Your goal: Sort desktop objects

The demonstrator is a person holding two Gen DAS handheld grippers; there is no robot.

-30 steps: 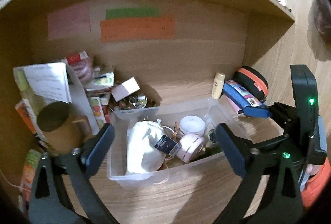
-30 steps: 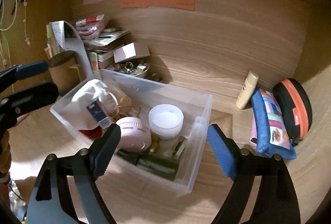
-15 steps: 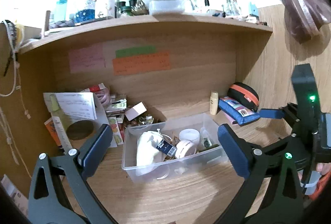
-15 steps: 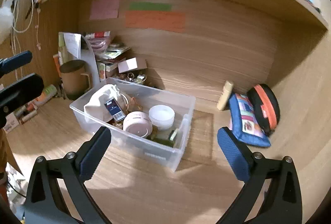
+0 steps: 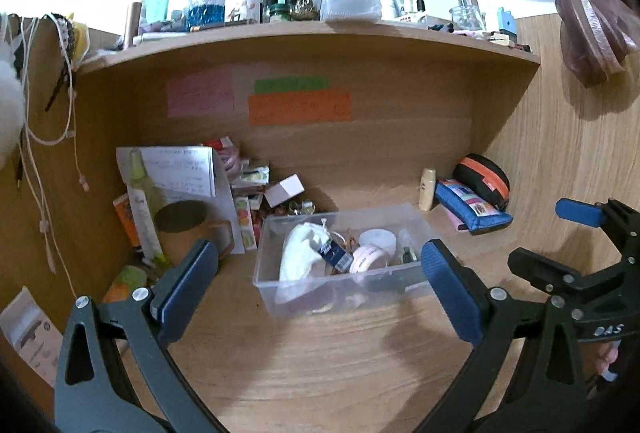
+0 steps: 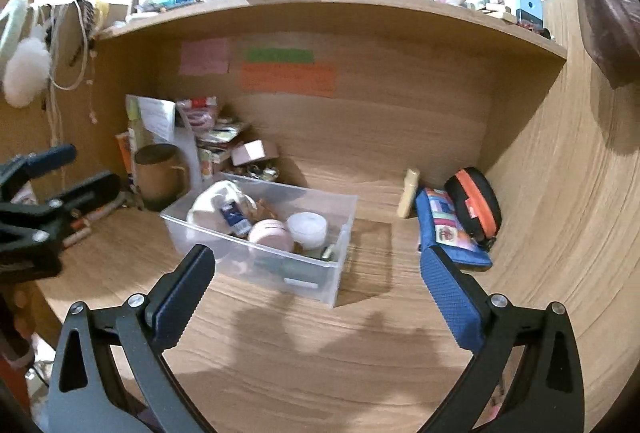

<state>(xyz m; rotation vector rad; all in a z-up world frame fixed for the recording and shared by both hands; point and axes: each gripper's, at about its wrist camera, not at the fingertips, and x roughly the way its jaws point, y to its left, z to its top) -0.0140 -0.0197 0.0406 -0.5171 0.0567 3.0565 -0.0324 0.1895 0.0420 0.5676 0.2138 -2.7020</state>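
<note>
Both grippers have pulled back from the clear bin (image 5: 340,285) — left gripper (image 5: 316,289) and right gripper (image 6: 316,293) stand wide apart, empty. That reads as sorting paused or finished. On the counter (image 5: 320,361), the bin holds a white pouch (image 5: 298,253), pink compact (image 5: 366,259) and white jar (image 5: 378,238).

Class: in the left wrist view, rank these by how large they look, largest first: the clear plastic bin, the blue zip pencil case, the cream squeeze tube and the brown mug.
1. Clear plastic bin
2. Brown mug
3. Blue zip pencil case, close to the mug; the gripper partly hides the mug, so this is unsure
4. Cream squeeze tube
</note>
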